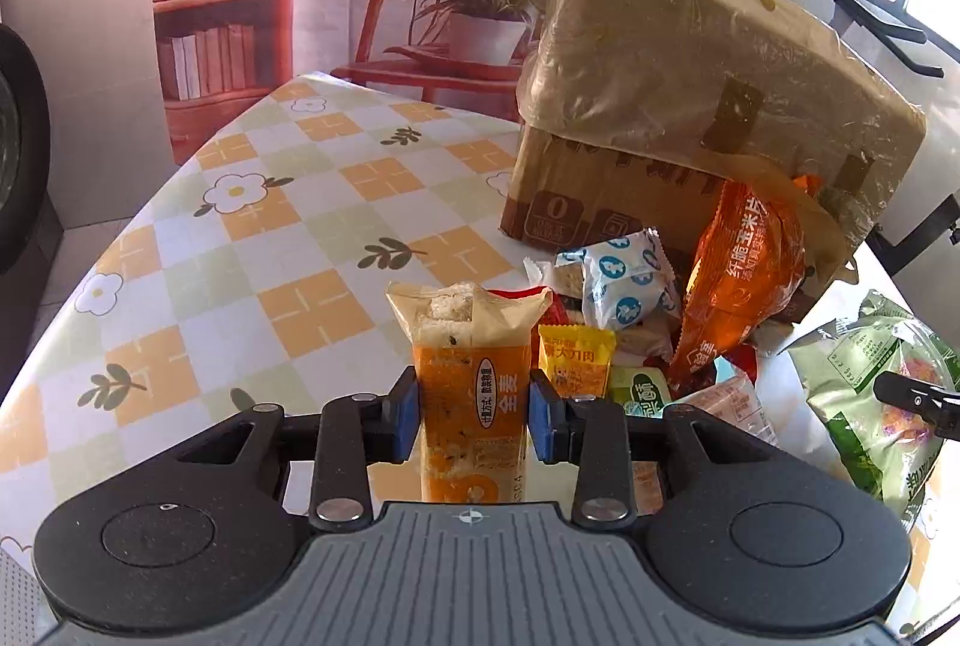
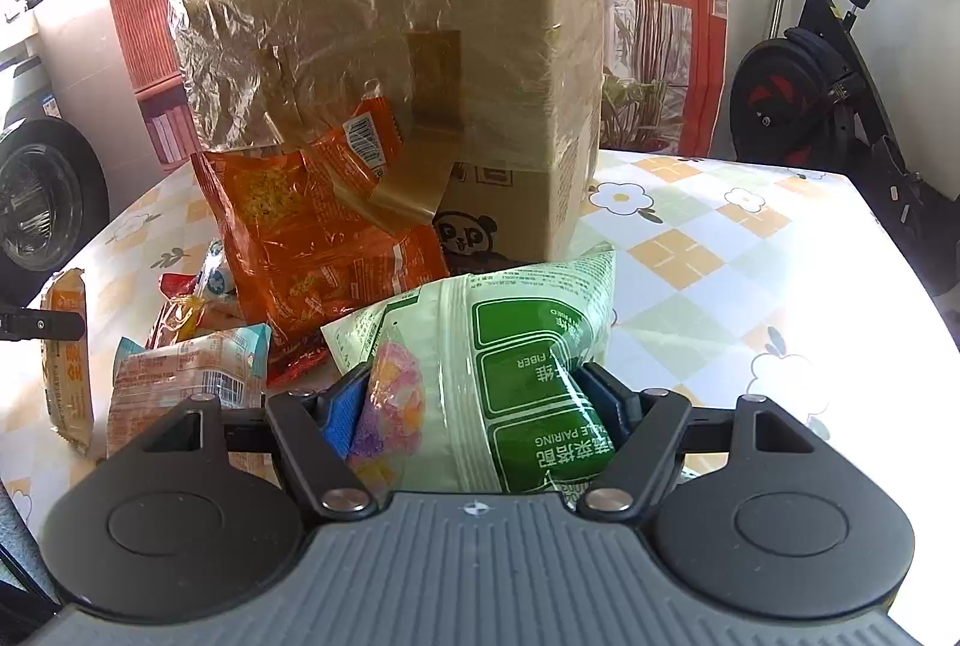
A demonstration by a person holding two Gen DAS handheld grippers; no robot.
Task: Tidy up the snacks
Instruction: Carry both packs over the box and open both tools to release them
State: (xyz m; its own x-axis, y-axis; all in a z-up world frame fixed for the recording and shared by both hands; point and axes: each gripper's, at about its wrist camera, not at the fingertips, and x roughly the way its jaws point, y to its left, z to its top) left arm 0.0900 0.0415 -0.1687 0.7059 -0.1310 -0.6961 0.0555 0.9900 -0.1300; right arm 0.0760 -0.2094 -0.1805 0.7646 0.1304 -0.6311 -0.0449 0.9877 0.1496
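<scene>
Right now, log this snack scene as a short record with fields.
left gripper: shut on orange bread-bar packet, held upright
right gripper: shut on green-and-white snack bag
box: plastic-wrapped brown cardboard carton on its side, opening toward the cameras
at box mouth: large orange crinkly chip bag
loose pile: small blue-and-white wrapper, small yellow packet
surface: checked floral tablecloth
</scene>
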